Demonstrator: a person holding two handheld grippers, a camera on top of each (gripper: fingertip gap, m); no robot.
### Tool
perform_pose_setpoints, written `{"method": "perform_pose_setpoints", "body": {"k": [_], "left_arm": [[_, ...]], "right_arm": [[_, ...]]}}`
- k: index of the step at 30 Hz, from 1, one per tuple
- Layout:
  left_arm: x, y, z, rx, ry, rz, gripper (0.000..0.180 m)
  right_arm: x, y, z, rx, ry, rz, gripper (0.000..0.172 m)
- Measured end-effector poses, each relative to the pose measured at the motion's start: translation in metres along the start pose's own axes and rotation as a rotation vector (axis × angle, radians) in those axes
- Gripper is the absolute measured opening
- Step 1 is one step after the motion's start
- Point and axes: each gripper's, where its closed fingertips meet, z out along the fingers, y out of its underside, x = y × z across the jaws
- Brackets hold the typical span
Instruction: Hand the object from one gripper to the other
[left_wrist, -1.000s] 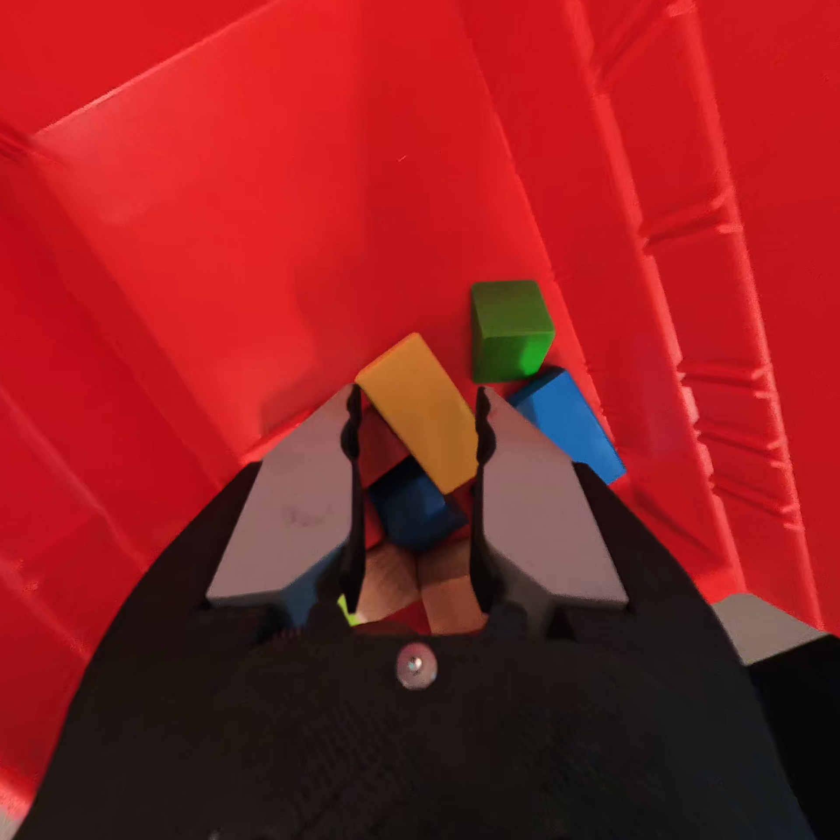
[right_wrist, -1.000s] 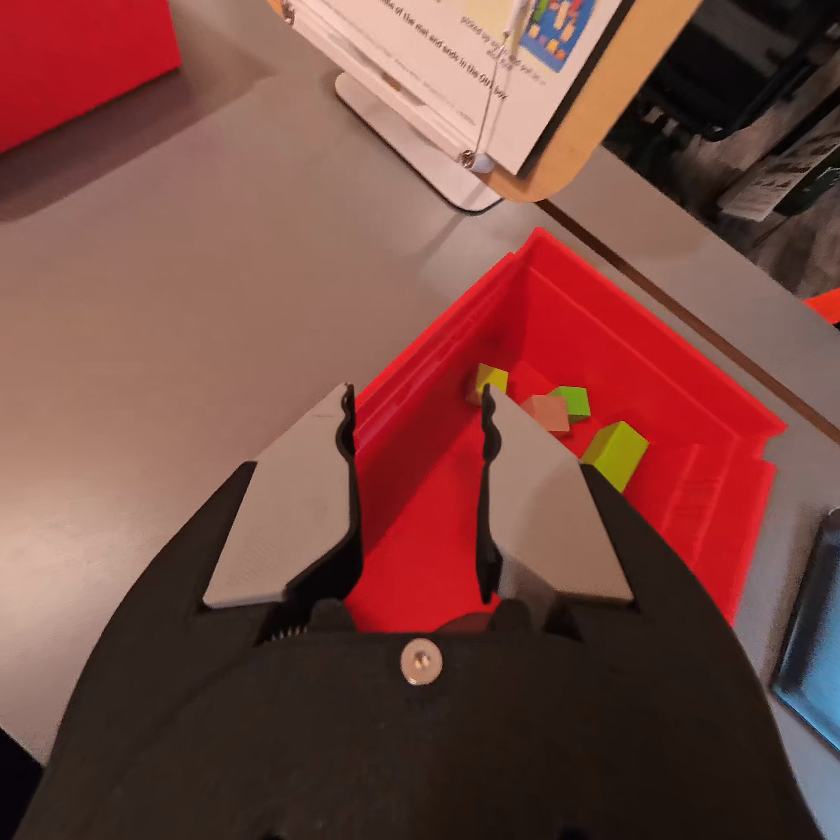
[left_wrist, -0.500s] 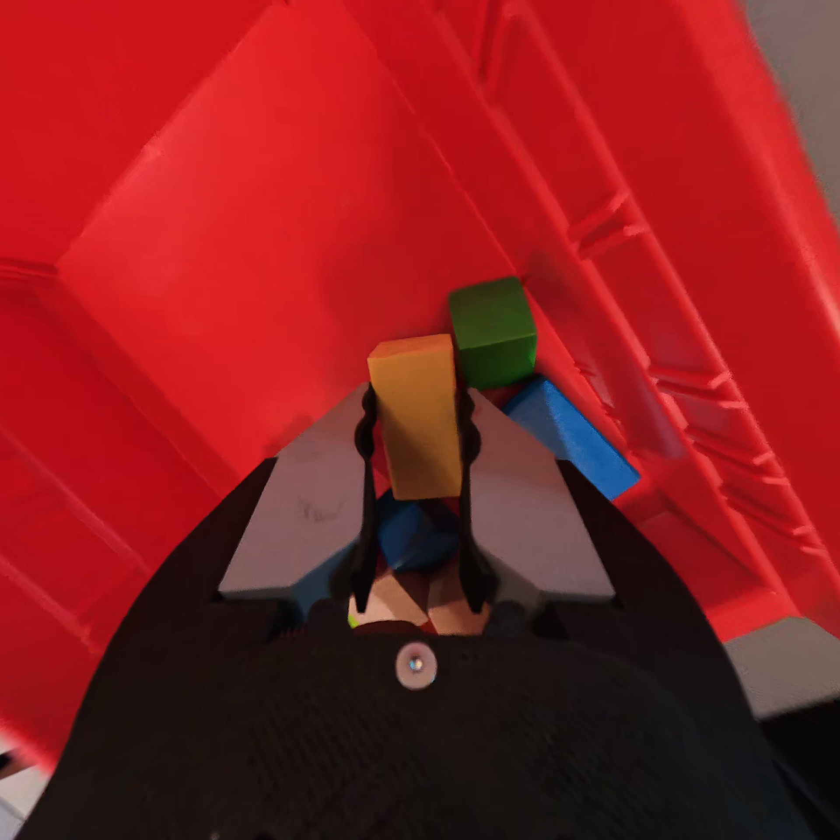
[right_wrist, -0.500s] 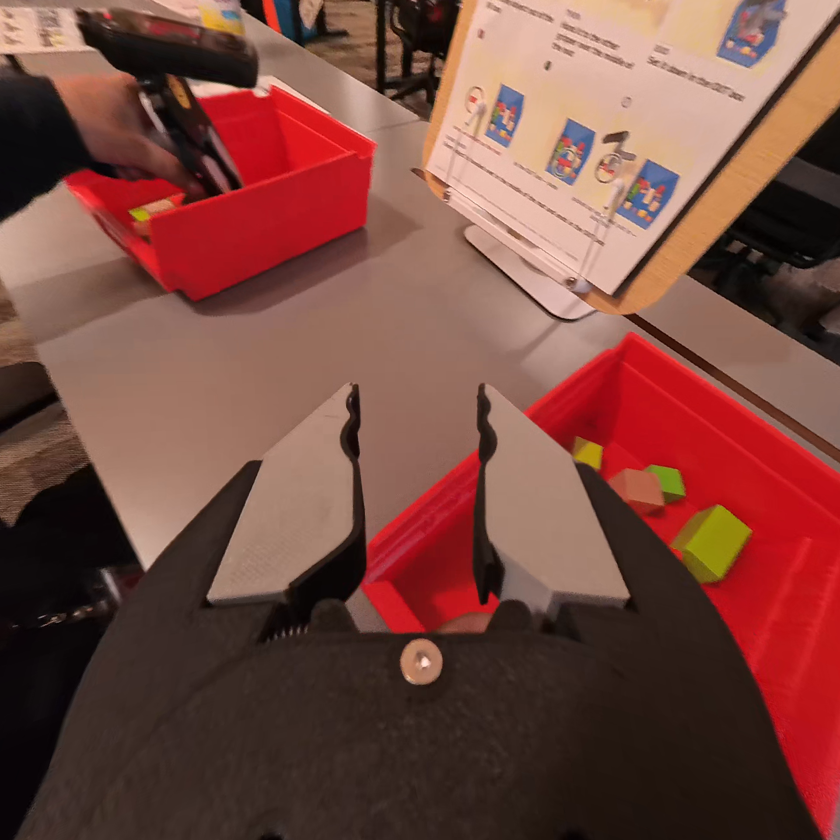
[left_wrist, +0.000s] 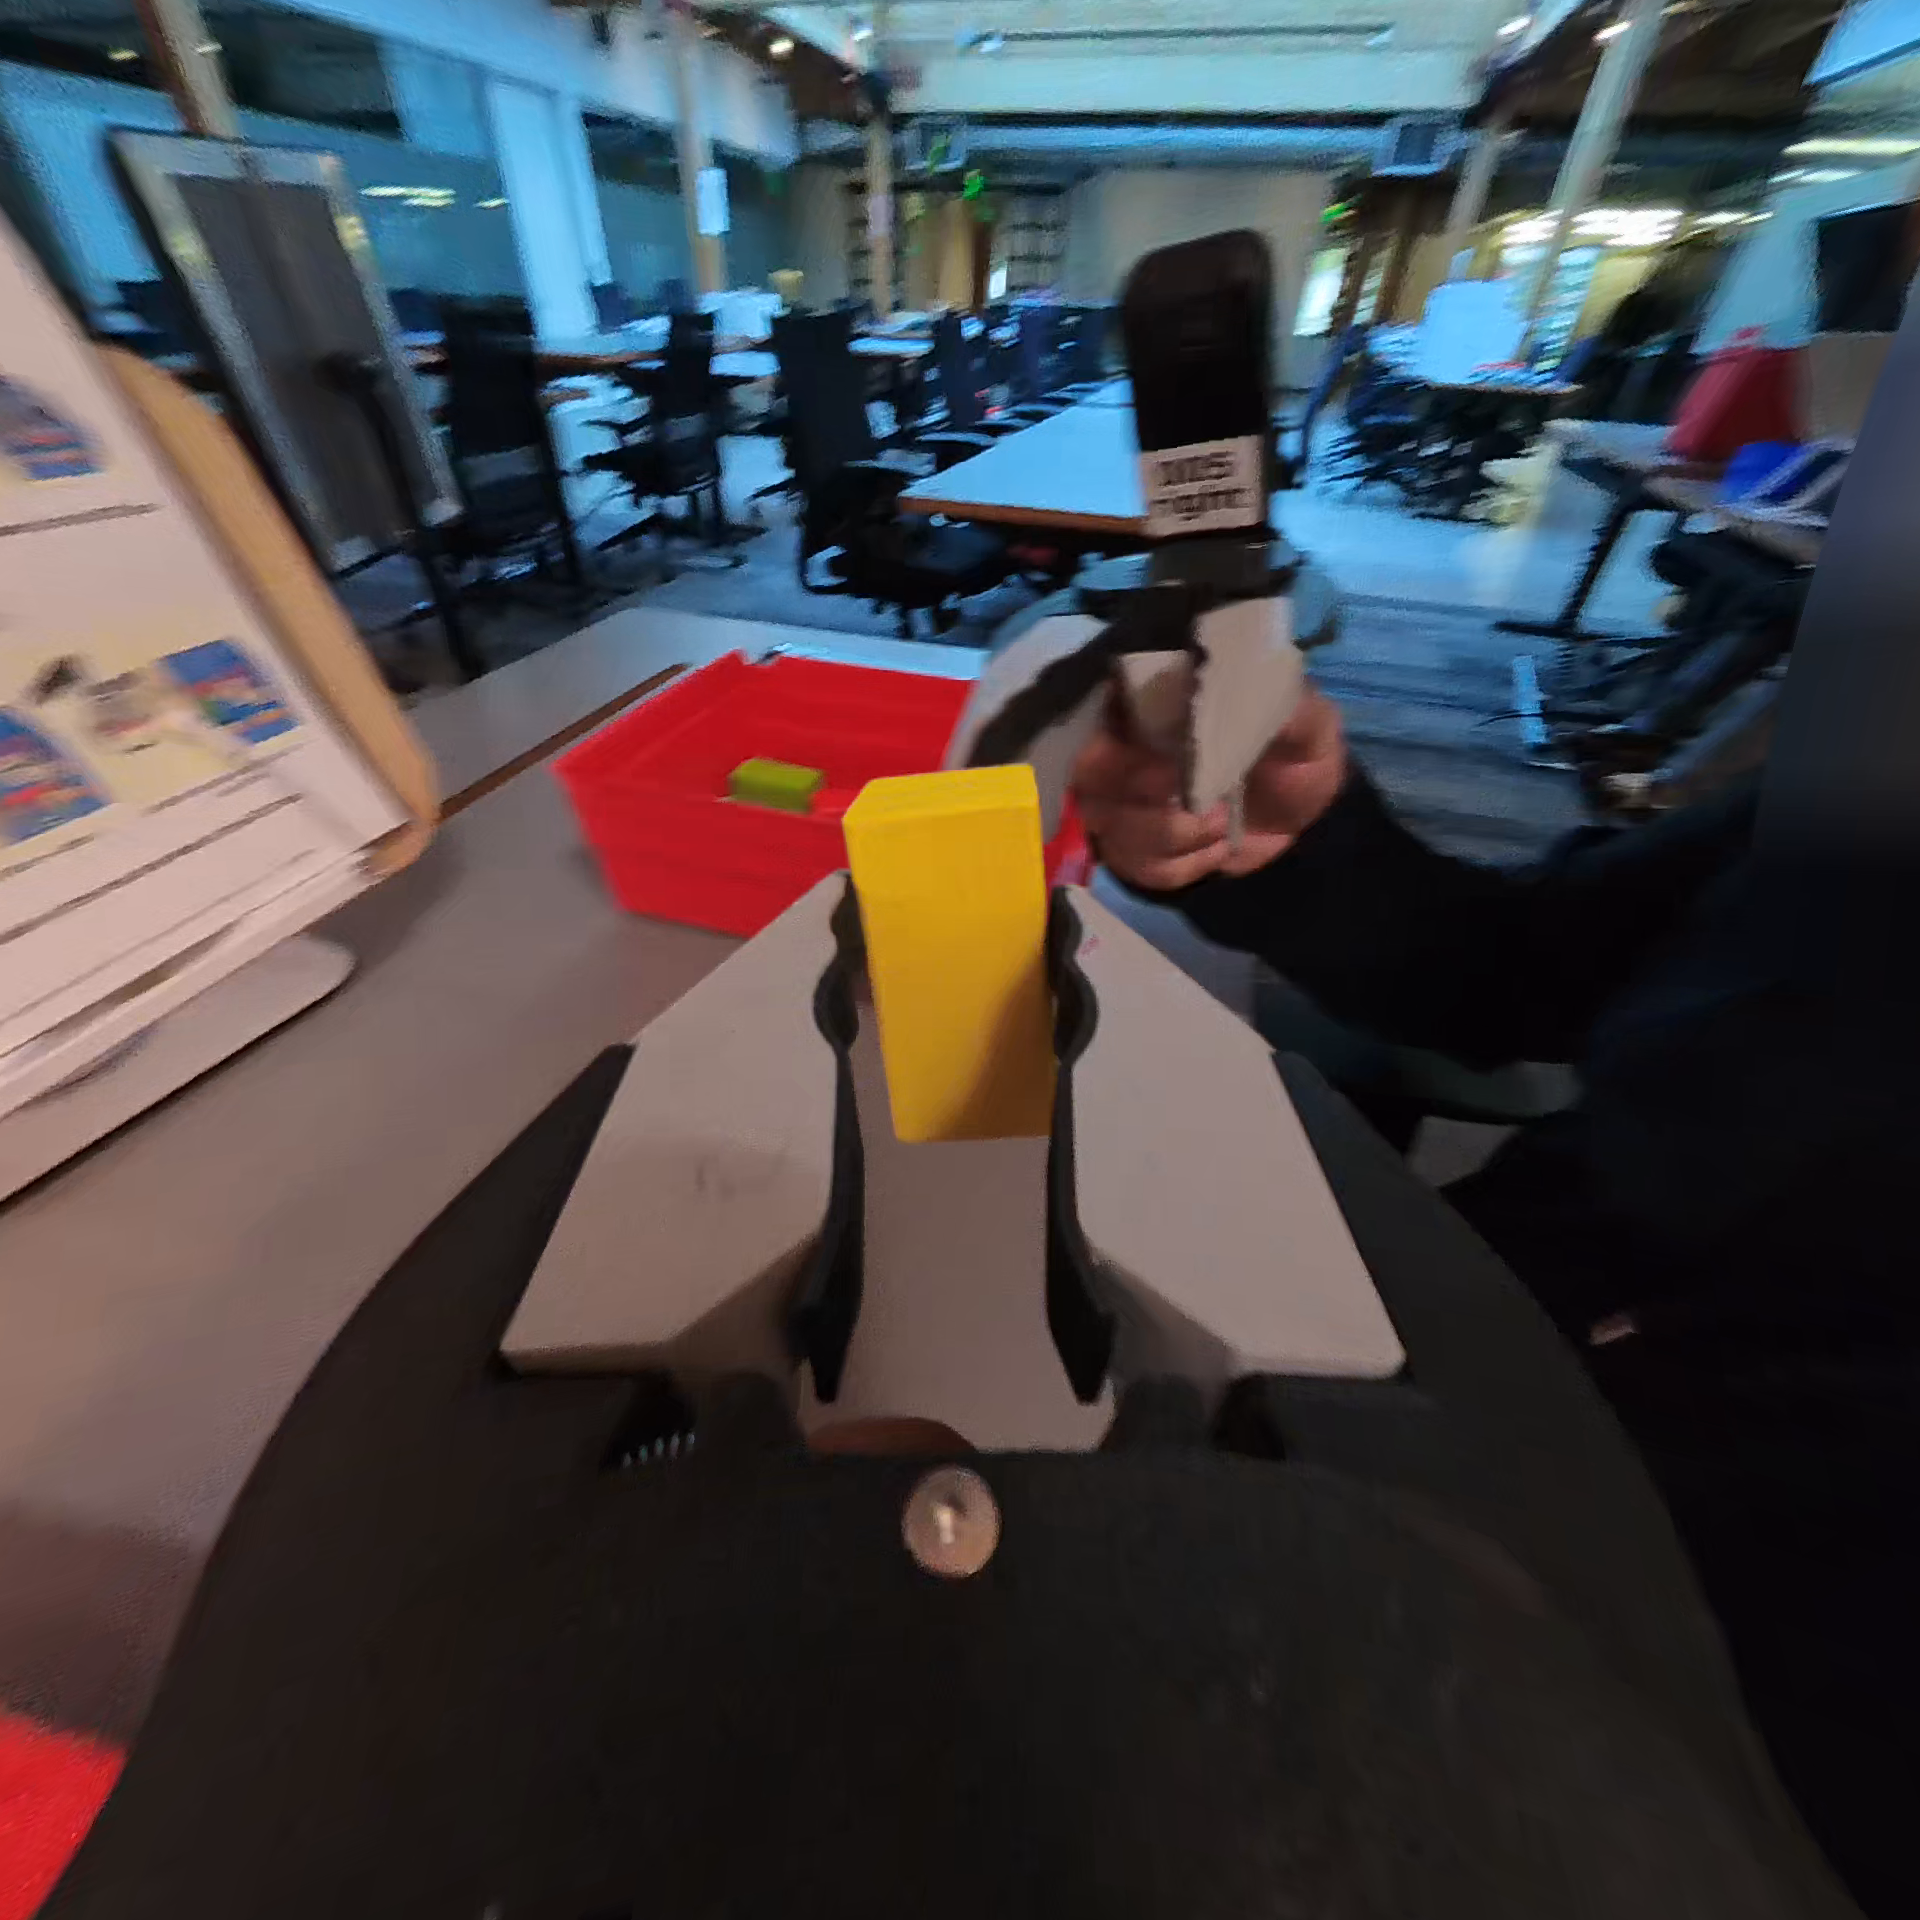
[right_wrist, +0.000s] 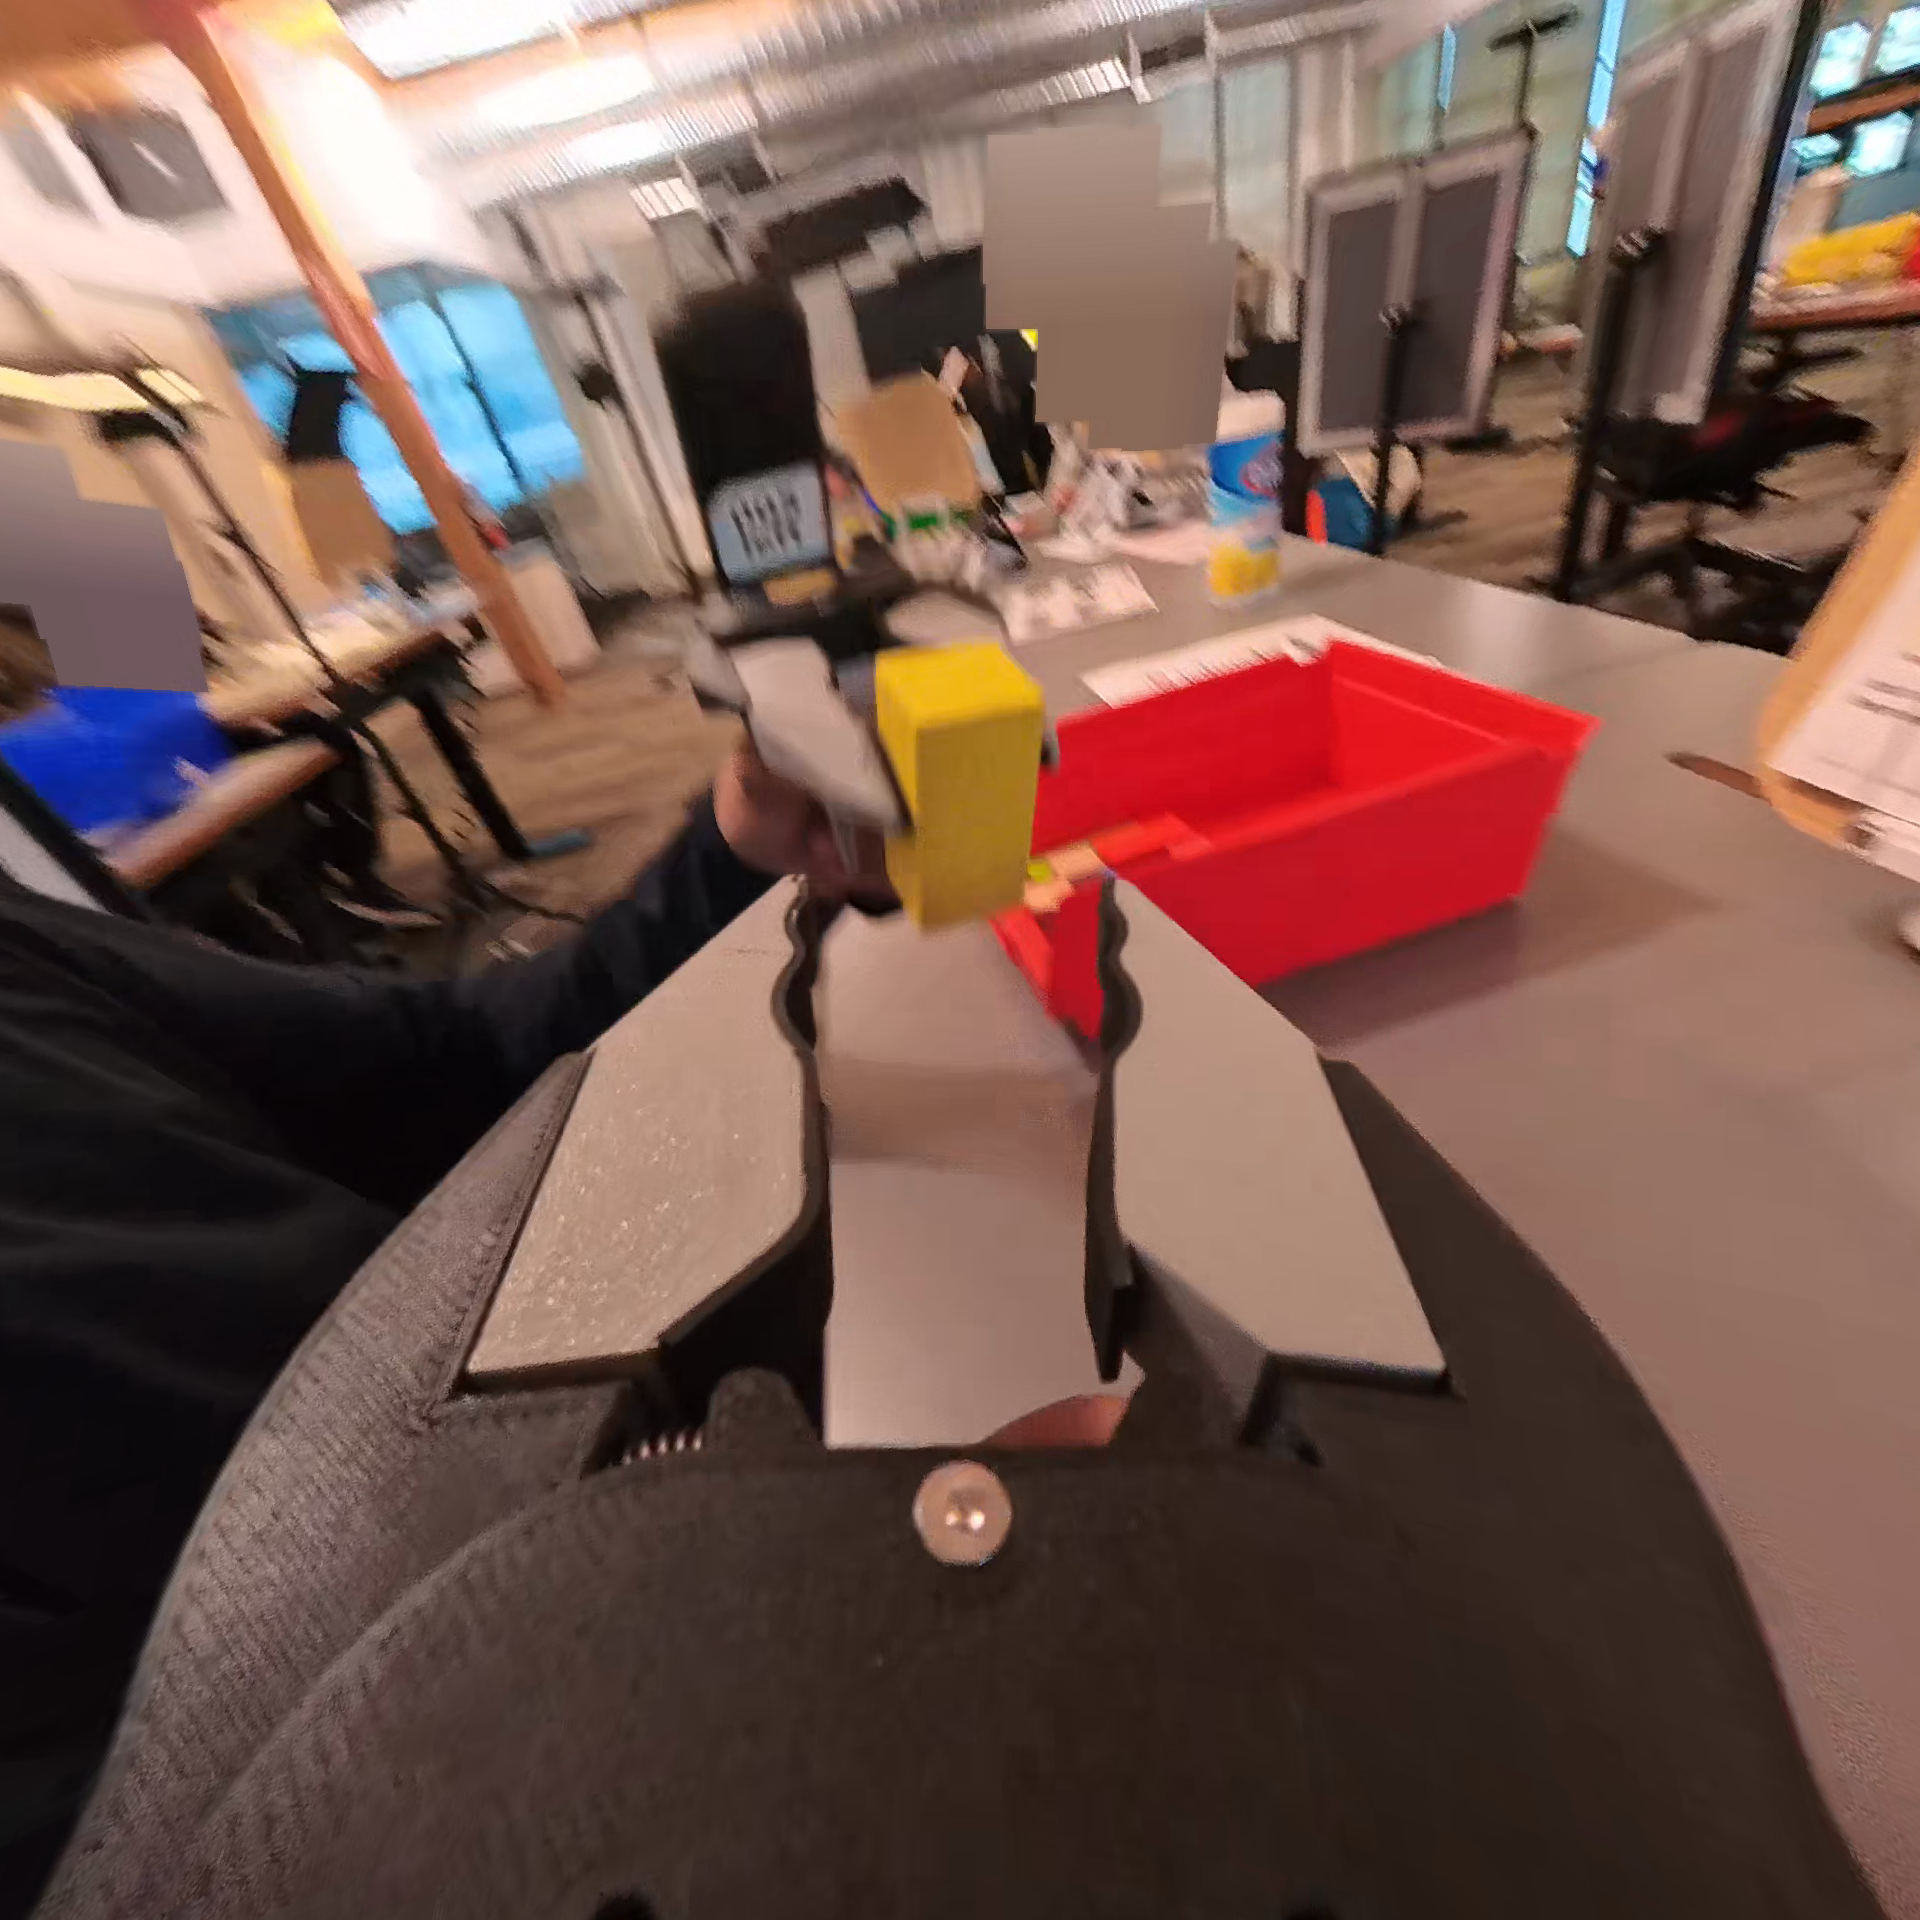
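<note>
A: What does the left wrist view show?

B: The left claw (left_wrist: 951, 925) is clamped on a yellow block (left_wrist: 956, 956), both pads pressed to its sides. The block stands up out of the fingers, held in the air above the grey bench (left_wrist: 312, 1122).

A: And around it?

B: At 11 o'clock from the block, a red bin (left_wrist: 707, 821) sits on the bench with a green block (left_wrist: 774, 781) inside. At 1 o'clock, the right claw (left_wrist: 1195, 769) hangs from a hand (left_wrist: 1216, 800), fingers pointing down, parted, with nothing between them. At 9 o'clock stands a board with printed sheets (left_wrist: 135, 727).

A: Now the right wrist view?

B: The right claw (right_wrist: 956, 935) is open and bare; only the bench (right_wrist: 1558, 1143) shows between its fingers. Just beyond the tips, at 12 o'clock, the yellow block (right_wrist: 961, 790) hangs in the left claw (right_wrist: 904, 748), not touching the right fingers. Another red bin (right_wrist: 1351, 831) rests on the bench at 2 o'clock.
</note>
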Motion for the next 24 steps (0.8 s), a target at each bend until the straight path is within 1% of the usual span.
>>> {"method": "perform_pose_setpoints", "body": {"k": [2, 3, 4, 6, 8, 10, 13, 14, 16, 18, 22, 24], "left_arm": [[0.023, -0.001, 0.010, 0.042, 0.084, 0.004, 0.031], [0.031, -0.001, 0.014, 0.055, 0.115, 0.001, 0.031], [0.034, -0.002, 0.016, 0.072, 0.124, -0.004, 0.031], [0.035, -0.013, 0.013, 0.155, 0.149, -0.031, 0.031], [0.031, -0.026, 0.007, 0.249, 0.167, -0.083, 0.031], [0.024, -0.023, 0.009, 0.253, 0.151, -0.108, 0.032], [0.025, -0.015, 0.019, 0.233, 0.154, -0.119, 0.031], [0.026, -0.014, 0.022, 0.237, 0.143, -0.114, 0.031], [0.023, -0.012, 0.024, 0.240, 0.112, -0.110, 0.032], [0.021, -0.011, 0.023, 0.258, 0.113, -0.129, 0.031], [0.014, -0.004, 0.023, 0.279, 0.096, -0.178, 0.031], [0.019, -0.004, 0.023, 0.302, 0.134, -0.196, 0.031]], "right_arm": [[-0.013, -0.013, 0.004, 0.079, -0.087, 0.048, 0.048], [-0.017, -0.014, 0.005, 0.092, -0.114, 0.062, 0.045], [-0.016, -0.013, 0.006, 0.088, -0.113, 0.070, 0.043], [-0.011, -0.004, 0.007, 0.076, -0.092, 0.075, 0.046], [-0.017, 0.006, 0.006, 0.079, -0.132, 0.096, 0.050], [-0.017, 0.016, 0.011, 0.058, -0.135, 0.113, 0.051], [-0.004, 0.028, 0.022, -0.003, -0.047, 0.079, 0.050], [-0.005, 0.029, 0.025, -0.005, -0.053, 0.076, 0.047], [-0.010, 0.028, 0.027, 0.000, -0.102, 0.092, 0.031], [-0.009, 0.027, 0.028, 0.015, -0.110, 0.102, 0.031], [-0.006, 0.027, 0.028, 0.063, -0.135, 0.149, 0.039], [-0.006, 0.027, 0.029, 0.078, -0.157, 0.176, 0.039]]}}
